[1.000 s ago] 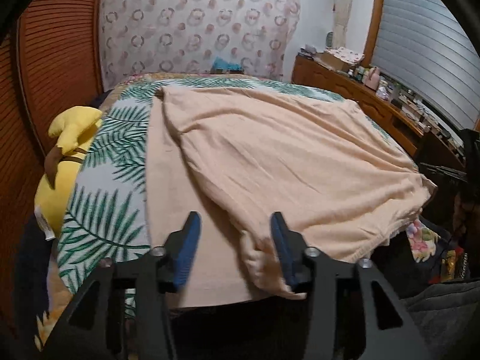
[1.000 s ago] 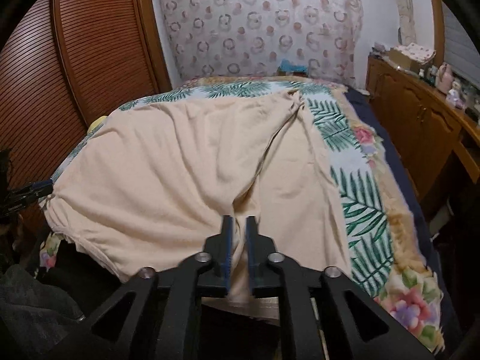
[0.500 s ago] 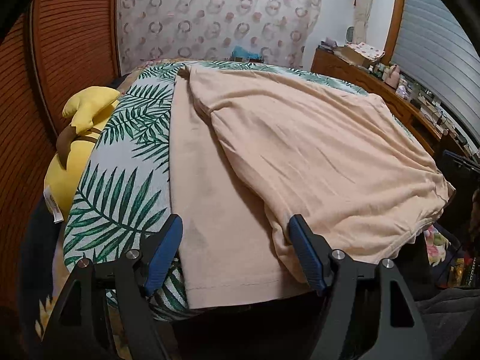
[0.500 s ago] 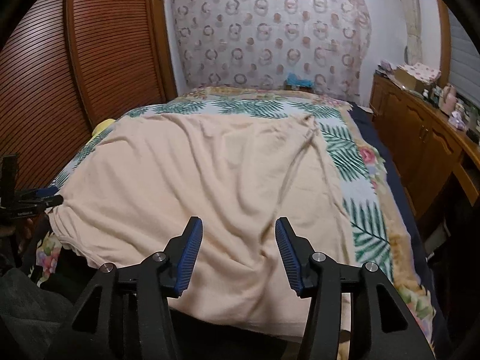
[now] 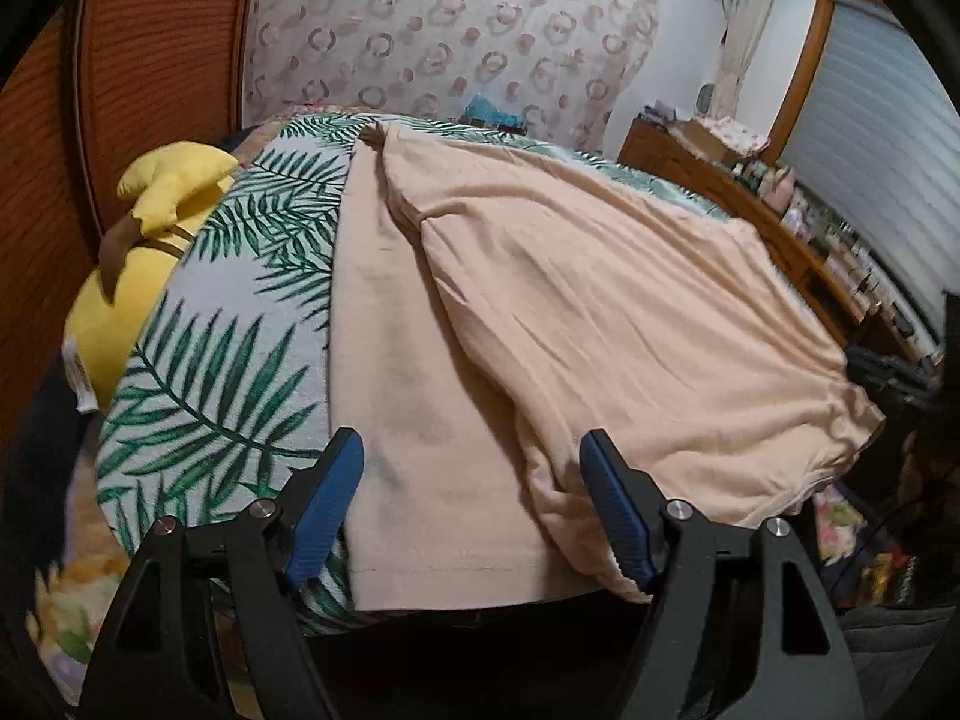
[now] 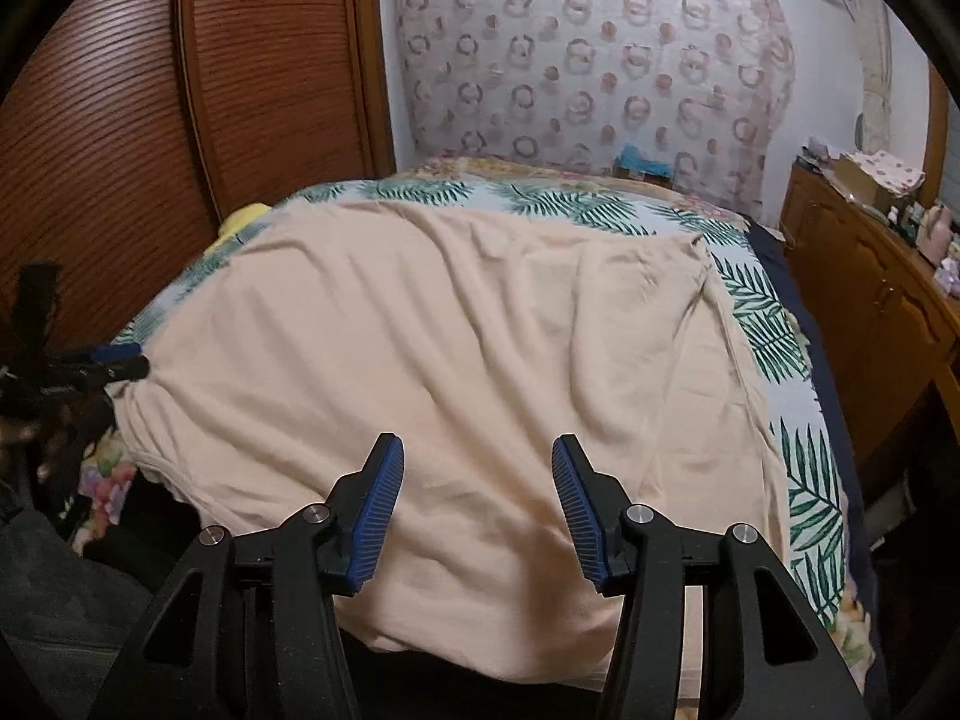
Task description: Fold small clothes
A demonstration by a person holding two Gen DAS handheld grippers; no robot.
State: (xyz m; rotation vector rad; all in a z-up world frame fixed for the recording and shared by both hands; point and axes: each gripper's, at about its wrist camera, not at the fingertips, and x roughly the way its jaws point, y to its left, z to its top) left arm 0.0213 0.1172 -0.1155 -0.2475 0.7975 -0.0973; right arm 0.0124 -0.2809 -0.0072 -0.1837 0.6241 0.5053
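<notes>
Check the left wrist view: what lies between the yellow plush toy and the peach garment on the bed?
In the left wrist view, only a strip of palm-leaf bedspread separates the yellow plush toy from the peach garment; nothing rests on it.

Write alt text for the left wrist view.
A peach garment, one side folded over itself, lies on a palm-leaf bedspread. The open left gripper hovers at its near hem, holding nothing; a yellow plush toy sits left.

- The right gripper [image 6: 474, 510], clamped on the peach garment [image 6: 456, 360] a second ago, now stands wide open.
- The left gripper [image 5: 471, 504] has spread wider, apparently backing off the garment.
</notes>
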